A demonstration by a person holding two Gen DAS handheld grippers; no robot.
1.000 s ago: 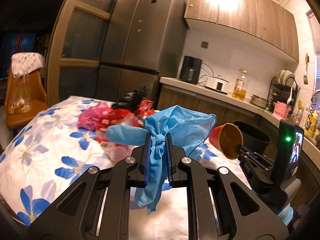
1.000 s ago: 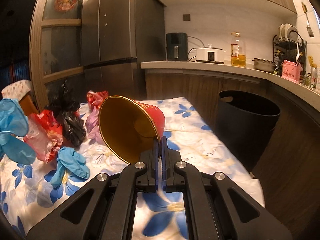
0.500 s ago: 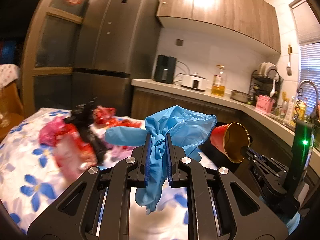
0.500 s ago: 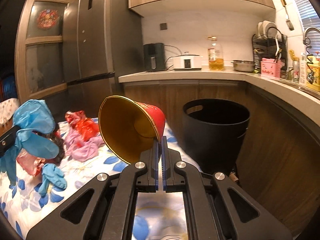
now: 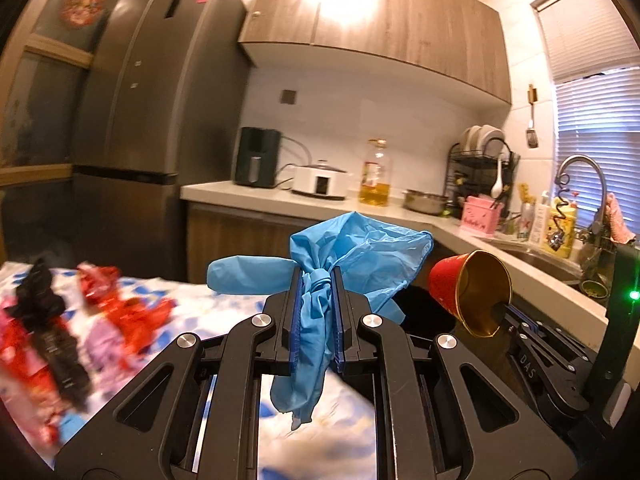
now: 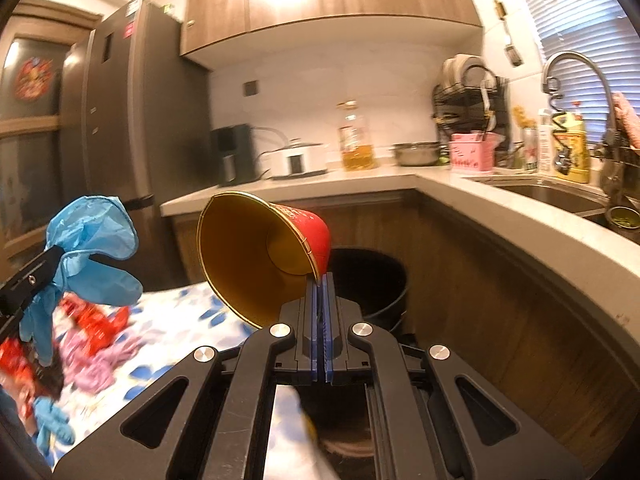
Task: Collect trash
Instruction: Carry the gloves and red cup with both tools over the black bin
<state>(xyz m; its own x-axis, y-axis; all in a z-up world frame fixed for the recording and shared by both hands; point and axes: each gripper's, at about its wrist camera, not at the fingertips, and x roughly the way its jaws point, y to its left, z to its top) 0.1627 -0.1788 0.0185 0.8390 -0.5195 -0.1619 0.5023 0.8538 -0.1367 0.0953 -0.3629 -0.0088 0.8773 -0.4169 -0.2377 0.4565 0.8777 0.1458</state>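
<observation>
My left gripper (image 5: 316,280) is shut on a crumpled blue glove (image 5: 352,252), which bulges above the jaws and hangs below them. That glove (image 6: 90,236) also shows at the left of the right wrist view. My right gripper (image 6: 319,280) is shut on the rim of a red paper cup (image 6: 260,256) with a gold inside, tipped on its side. The same cup (image 5: 470,286) appears at the right of the left wrist view. A black trash bin (image 6: 372,280) stands on the floor just beyond the cup, partly hidden by it.
A table with a floral cloth (image 6: 176,320) lies to the left, bearing red wrappers (image 5: 132,308), a black bag (image 5: 48,320), pink plastic and another blue glove (image 6: 52,420). An L-shaped counter (image 6: 500,208) with appliances, sink and dish rack runs behind and right. A fridge (image 5: 160,120) stands at the left.
Both grippers have swung right and slightly up, away from the table's trash pile. The bin and counter now fill more of the view. Glove and cup remain held.
</observation>
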